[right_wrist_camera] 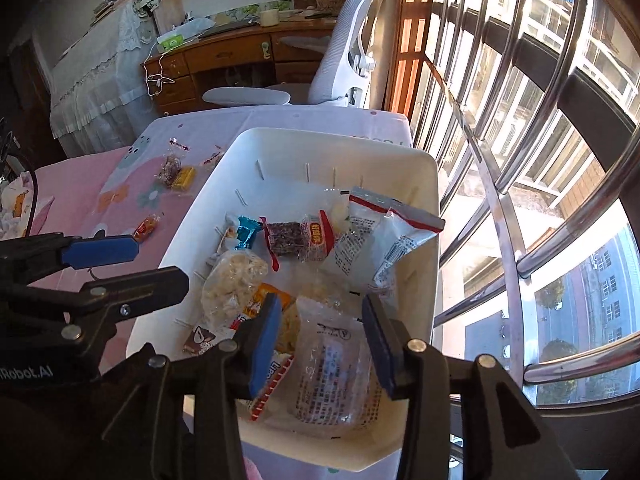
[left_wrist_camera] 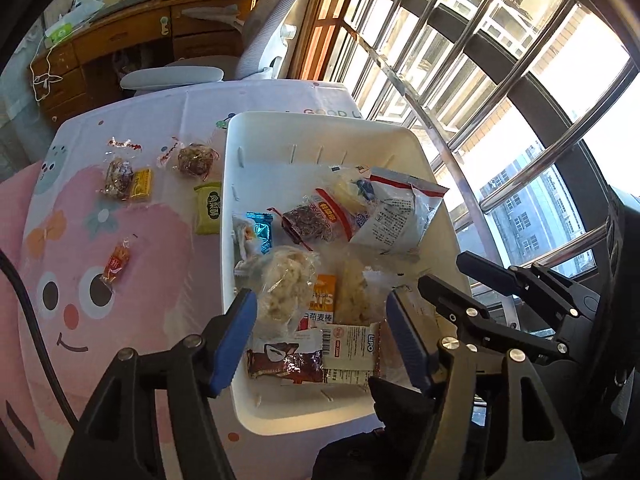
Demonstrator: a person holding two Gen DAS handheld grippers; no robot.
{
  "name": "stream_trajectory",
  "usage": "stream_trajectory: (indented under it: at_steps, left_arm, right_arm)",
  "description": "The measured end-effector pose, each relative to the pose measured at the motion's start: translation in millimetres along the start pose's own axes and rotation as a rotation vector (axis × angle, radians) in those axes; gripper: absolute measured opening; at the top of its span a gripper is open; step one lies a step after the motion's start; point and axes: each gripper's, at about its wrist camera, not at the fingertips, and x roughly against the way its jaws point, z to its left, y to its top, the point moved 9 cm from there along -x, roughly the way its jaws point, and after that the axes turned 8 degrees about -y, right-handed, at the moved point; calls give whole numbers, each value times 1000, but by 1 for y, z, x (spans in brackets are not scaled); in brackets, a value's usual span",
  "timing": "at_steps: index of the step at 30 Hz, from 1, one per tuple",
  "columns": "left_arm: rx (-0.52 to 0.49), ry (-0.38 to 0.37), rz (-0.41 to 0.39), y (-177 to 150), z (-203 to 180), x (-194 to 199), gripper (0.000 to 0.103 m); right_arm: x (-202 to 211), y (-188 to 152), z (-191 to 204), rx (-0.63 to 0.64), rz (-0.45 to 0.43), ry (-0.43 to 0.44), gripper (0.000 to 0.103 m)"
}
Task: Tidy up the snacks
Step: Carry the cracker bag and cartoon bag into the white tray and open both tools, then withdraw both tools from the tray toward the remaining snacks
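A white basket (left_wrist_camera: pixel 320 132) (right_wrist_camera: pixel 416 184) holds several wrapped snacks. My left gripper (left_wrist_camera: pixel 322 326) is open and empty above the basket's near end, over a brown wrapper (left_wrist_camera: pixel 284 362) and a white LiPO pack (left_wrist_camera: pixel 348 346). My right gripper (right_wrist_camera: pixel 320 340) is open above a clear packet (right_wrist_camera: pixel 332 368) in the basket's near right corner, not holding it. On the pink cloth lie a green packet (left_wrist_camera: pixel 208 208), a yellow packet (left_wrist_camera: pixel 141 185), two dark clear-wrapped snacks (left_wrist_camera: pixel 118 178) (left_wrist_camera: pixel 194 158) and an orange candy (left_wrist_camera: pixel 116 262) (right_wrist_camera: pixel 146 227).
A grey office chair (right_wrist_camera: pixel 332 68) and a wooden desk (right_wrist_camera: pixel 224 56) stand beyond the table. Metal window bars (right_wrist_camera: pixel 500 200) run close along the basket's right side. A black cable (left_wrist_camera: pixel 24 300) crosses the cloth at left.
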Motion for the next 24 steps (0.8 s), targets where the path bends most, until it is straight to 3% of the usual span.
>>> stream_trajectory:
  at_steps: [15, 24]
  left_arm:
    - [50, 56, -31, -25, 56, 39, 66]
    - [45, 61, -45, -36, 112, 80, 66]
  right_arm:
    - [6, -15, 43, -104, 86, 75, 57]
    - [17, -20, 85, -217, 118, 92, 57]
